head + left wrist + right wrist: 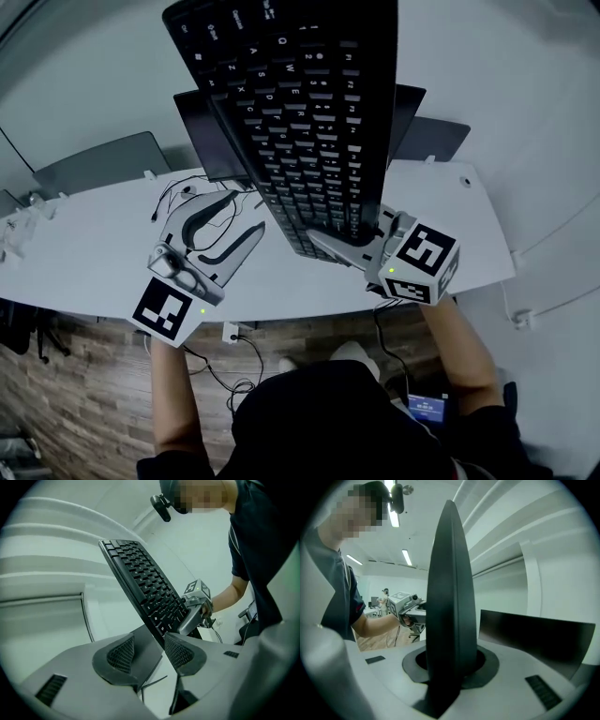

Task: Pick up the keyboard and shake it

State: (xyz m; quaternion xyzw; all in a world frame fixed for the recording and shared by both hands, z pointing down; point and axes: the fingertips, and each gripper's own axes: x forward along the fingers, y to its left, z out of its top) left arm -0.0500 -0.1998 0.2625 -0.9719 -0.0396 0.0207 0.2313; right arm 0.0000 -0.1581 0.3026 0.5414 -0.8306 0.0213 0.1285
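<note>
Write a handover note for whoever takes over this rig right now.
Left claw: open and empty, over the desk just left of the keyboard's near end, not gripping it.
Right claw: shut on the near end of the keyboard, and the only thing carrying it.
Keyboard: lifted clear of the desk and tilted up steeply, keys toward the person, in front of the dark monitor.
Done: pickup.
Left: the shake; one moment cannot show whether it has begun. With a one-claw hold, probably shake gently or regrip with the left first.

Soft, even overhead light — ceiling strips (407,557) glare, edges bend fisheye-dark.
</note>
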